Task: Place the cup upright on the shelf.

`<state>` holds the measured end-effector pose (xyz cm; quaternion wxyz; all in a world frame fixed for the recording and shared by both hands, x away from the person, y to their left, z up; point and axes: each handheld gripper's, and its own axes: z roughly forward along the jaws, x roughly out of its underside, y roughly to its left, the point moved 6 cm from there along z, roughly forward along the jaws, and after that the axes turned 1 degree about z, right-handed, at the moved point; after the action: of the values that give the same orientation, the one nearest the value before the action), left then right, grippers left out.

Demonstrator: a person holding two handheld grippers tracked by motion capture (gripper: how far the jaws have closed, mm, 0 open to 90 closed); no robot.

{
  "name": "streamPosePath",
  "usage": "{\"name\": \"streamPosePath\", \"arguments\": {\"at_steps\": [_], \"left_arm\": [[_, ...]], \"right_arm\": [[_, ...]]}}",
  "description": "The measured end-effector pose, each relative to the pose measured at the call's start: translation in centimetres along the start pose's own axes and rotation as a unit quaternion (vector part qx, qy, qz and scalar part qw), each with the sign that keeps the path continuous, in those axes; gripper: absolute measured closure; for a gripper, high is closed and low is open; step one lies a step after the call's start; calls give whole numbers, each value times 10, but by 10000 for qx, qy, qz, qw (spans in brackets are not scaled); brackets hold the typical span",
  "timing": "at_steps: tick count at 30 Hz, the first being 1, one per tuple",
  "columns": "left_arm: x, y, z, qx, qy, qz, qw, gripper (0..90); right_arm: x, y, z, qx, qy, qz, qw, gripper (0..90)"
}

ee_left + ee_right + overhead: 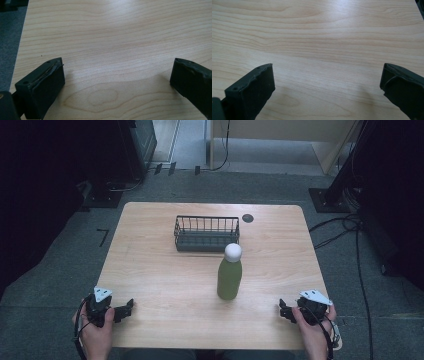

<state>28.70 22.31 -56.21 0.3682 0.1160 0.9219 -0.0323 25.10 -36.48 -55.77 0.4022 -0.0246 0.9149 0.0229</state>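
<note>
High view cuts off both forearms at the bottom edge, and the far floor is dark and hard to read. One green bottle (229, 278) with a white cap stands upright on the worktop (160, 270), ahead of and between the two tongs, well apart from each. One wire basket (206, 233) sits just beyond it, nothing inside. Left tongs (131, 305) and right tongs (281, 308) both stand wide, with bare wood between the jaws in each gripper view.
</note>
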Motion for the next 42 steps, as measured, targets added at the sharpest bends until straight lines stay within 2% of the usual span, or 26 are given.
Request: {"name": "streamPosePath", "arguments": {"at_steps": [6, 15, 19, 23, 24, 33, 34, 39, 42], "left_arm": [[0, 0, 0, 2, 1, 0, 10000, 1], [0, 0, 0, 0, -2, 1, 10000, 1], [0, 0, 0, 1, 0, -1, 10000, 1], [0, 0, 0, 0, -2, 0, 10000, 1], [0, 0, 0, -1, -2, 0, 10000, 1], [0, 0, 0, 0, -2, 0, 10000, 1], [0, 0, 0, 0, -2, 0, 10000, 1], [0, 0, 0, -1, -2, 0, 10000, 1], [0, 0, 0, 0, -2, 0, 10000, 1]], "right_arm": [[-3, 9, -3, -77, -44, -15, 10000, 0], [-8, 26, -7, -220, -97, -167, 9996, 0], [-9, 36, -8, -341, -116, -186, 9992, 0], [-11, 48, -8, -457, -136, -305, 9984, 0], [-12, 54, -9, -535, -154, -333, 9979, 0], [-17, 76, -12, -831, -201, -462, 9953, 0], [-18, 82, -13, -928, -223, -484, 9943, 0], [-20, 94, -14, -1075, -250, -567, 9923, 0], [-22, 107, -13, -1224, -251, -621, 9902, 0]]}}
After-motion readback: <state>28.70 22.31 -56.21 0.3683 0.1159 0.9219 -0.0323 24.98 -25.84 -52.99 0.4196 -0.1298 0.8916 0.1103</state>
